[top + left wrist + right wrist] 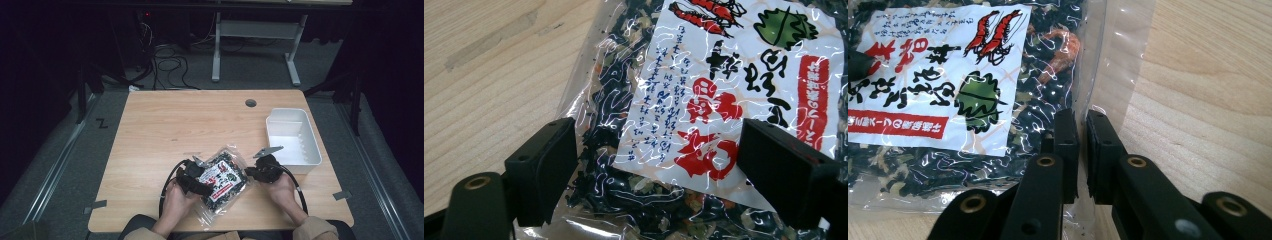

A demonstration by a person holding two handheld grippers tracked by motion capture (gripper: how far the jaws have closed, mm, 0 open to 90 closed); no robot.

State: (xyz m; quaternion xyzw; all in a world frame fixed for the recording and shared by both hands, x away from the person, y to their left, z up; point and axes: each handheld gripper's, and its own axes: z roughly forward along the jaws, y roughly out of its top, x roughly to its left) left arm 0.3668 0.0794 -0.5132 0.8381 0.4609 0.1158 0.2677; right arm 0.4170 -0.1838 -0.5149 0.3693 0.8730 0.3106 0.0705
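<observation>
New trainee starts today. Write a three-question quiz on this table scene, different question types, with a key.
1. True or false: the right gripper has its jaws nearly shut on the clear edge of the snack bag.
2. Multiple choice: how do the left gripper's jaws stand? A) wide apart over the bag B) pressed together on the bag C) around the white bin
3. Fill in: the white bin stands at the table's ______ side in the high view.

Key: 1 true; 2 A; 3 right
</observation>
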